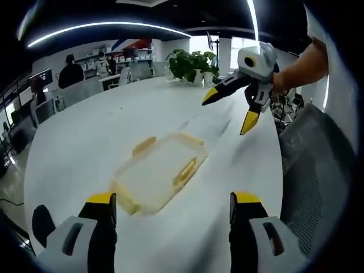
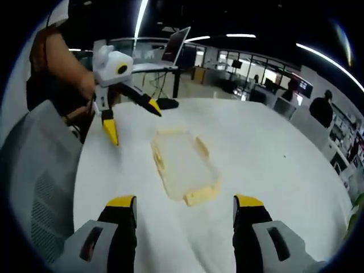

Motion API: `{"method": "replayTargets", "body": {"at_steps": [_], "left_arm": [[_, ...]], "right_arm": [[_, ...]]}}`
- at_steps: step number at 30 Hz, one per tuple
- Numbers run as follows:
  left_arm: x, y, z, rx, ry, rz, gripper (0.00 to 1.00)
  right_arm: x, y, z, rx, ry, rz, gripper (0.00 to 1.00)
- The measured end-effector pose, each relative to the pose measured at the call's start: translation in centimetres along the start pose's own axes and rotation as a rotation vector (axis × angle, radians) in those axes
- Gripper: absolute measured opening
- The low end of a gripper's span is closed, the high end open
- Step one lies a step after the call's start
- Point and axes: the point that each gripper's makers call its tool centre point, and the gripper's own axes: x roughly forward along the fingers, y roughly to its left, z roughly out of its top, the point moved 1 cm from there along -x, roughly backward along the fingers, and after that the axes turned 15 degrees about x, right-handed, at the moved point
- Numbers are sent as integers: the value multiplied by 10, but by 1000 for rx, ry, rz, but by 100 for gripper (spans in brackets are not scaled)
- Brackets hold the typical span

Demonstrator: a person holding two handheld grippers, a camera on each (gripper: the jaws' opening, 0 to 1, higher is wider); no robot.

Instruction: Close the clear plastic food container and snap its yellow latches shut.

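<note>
A clear plastic food container (image 1: 159,170) with yellow latches (image 1: 185,170) lies flat on the white table (image 1: 85,142), just ahead of my left gripper (image 1: 173,207), which is open and holds nothing. My right gripper (image 1: 227,114) hovers above the table beyond the container, held by a hand, its yellow-tipped jaws spread. From the right gripper view the container (image 2: 182,162) lies between my open right gripper (image 2: 185,205) and the left gripper (image 2: 133,124), which hangs open over the far table edge. The picture is blurred, so I cannot tell how the lid sits.
A potted plant (image 1: 190,63) stands at the table's far end. A grey mesh chair (image 1: 318,170) is at the table's side, and again close by (image 2: 40,170). A laptop (image 2: 173,45) sits on a desk behind. People and desks are in the background (image 1: 71,71).
</note>
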Motion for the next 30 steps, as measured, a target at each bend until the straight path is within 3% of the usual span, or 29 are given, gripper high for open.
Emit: {"method": "replayTargets", "body": {"at_steps": [19, 30], "left_arm": [[6, 12, -15, 98, 74, -75, 77], [12, 26, -16, 175, 106, -95, 74]], "right_arm": [[18, -9, 3, -75, 76, 65, 68], [28, -13, 5, -115, 123, 97, 65]]}}
